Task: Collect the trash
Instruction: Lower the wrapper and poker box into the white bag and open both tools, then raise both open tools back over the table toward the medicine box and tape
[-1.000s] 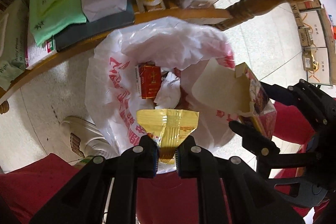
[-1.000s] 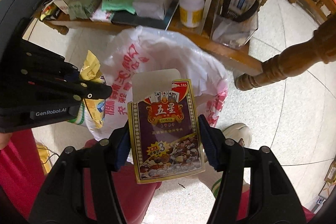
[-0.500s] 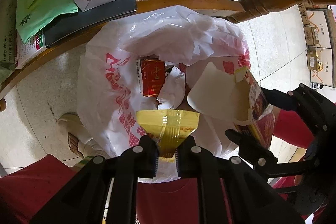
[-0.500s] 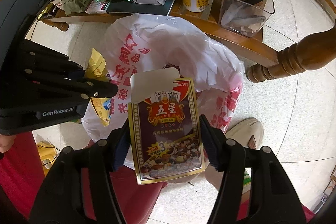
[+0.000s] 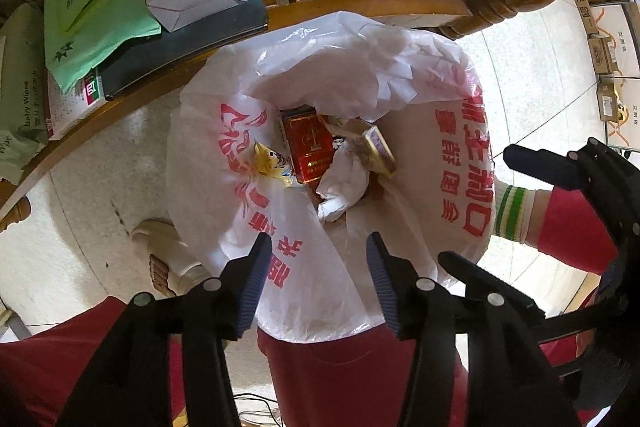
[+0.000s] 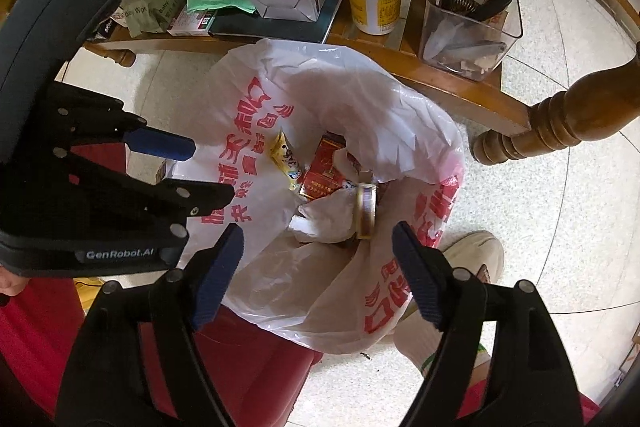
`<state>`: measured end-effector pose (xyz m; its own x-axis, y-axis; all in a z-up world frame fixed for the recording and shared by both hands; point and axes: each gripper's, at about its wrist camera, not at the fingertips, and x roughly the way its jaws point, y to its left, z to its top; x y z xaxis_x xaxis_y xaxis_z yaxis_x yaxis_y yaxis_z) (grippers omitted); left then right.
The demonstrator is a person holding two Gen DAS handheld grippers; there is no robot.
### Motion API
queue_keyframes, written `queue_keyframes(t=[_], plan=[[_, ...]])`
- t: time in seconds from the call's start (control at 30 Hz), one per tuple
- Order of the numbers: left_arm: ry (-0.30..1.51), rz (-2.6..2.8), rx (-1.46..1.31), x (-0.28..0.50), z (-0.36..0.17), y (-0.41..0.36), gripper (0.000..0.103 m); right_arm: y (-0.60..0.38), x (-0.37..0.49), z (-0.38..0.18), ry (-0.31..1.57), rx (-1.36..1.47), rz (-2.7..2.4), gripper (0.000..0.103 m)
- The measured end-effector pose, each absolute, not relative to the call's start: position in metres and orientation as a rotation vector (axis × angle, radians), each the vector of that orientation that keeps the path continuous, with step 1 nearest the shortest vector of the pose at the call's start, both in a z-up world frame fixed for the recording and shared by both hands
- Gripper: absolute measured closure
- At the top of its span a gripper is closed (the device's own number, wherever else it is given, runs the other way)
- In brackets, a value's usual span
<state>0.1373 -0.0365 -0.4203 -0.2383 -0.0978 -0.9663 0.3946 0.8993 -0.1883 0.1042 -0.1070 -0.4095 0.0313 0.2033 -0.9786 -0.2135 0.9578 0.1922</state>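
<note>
Left wrist view: left gripper (image 5: 318, 261) opening, nothing between its jaws. Right gripper (image 6: 318, 269) likewise opening, empty. Both hang above plastic bag (image 5: 400, 75) containing red box (image 5: 308, 147).

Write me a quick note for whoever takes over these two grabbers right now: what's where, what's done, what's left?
Left gripper: jaws opening, nothing between them.
Right gripper: jaws opening, nothing between them.
Both hang over the bag.
In the bag: yellow wrapper, card box, red pack, crumpled paper.
Done: both carried pieces are dropped in.
Left: check the wooden table for more trash; I cannot tell which things there are trash.
</note>
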Motion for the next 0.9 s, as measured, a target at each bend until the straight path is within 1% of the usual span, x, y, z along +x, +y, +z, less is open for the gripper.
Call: queue_keyframes(t=[0.13, 0.23, 0.33, 0.4, 0.43, 0.5, 0.53, 0.6, 0.7, 0.8, 0.9], plan=[[1.728, -0.461, 0.252, 0.134, -0.41, -0.038, 0.049, -0.105, 0.102, -0.398, 1.481, -0.017, 0.324, 0.028], [1.716, -0.46, 0.244, 0.129, -0.398, -0.034, 0.045, -0.105, 0.095, -0.382, 1.459, -0.013, 0.336, 0.028], [1.683, -0.445, 0.259, 0.119, -0.372, -0.026, 0.043, -0.105, 0.084, -0.356, 1.431, -0.002, 0.373, 0.028], [1.65, -0.443, 0.269, 0.109, -0.35, -0.018, 0.041, -0.106, 0.074, -0.326, 1.397, -0.003, 0.412, 0.028], [1.628, -0.451, 0.276, 0.103, -0.331, -0.012, 0.041, -0.106, 0.07, -0.312, 1.381, -0.007, 0.433, 0.027], [1.592, -0.463, 0.283, 0.094, -0.296, -0.001, 0.031, -0.106, 0.063, -0.277, 1.329, -0.034, 0.479, 0.019], [1.576, -0.472, 0.287, 0.092, -0.277, 0.004, 0.029, -0.106, 0.059, -0.253, 1.287, -0.07, 0.504, 0.017], [1.532, -0.483, 0.294, 0.096, -0.232, 0.014, 0.025, -0.106, 0.058, -0.21, 1.212, -0.156, 0.529, 0.009], [1.468, -0.453, 0.273, 0.117, -0.17, 0.031, 0.018, -0.108, 0.064, -0.152, 1.109, -0.258, 0.568, 0.008], [1.428, -0.428, 0.251, 0.145, -0.116, 0.041, 0.017, -0.112, 0.077, -0.097, 1.006, -0.334, 0.613, 0.007], [1.357, -0.399, 0.279, 0.182, -0.055, 0.047, 0.014, -0.113, 0.097, -0.045, 0.918, -0.408, 0.683, 0.007]])
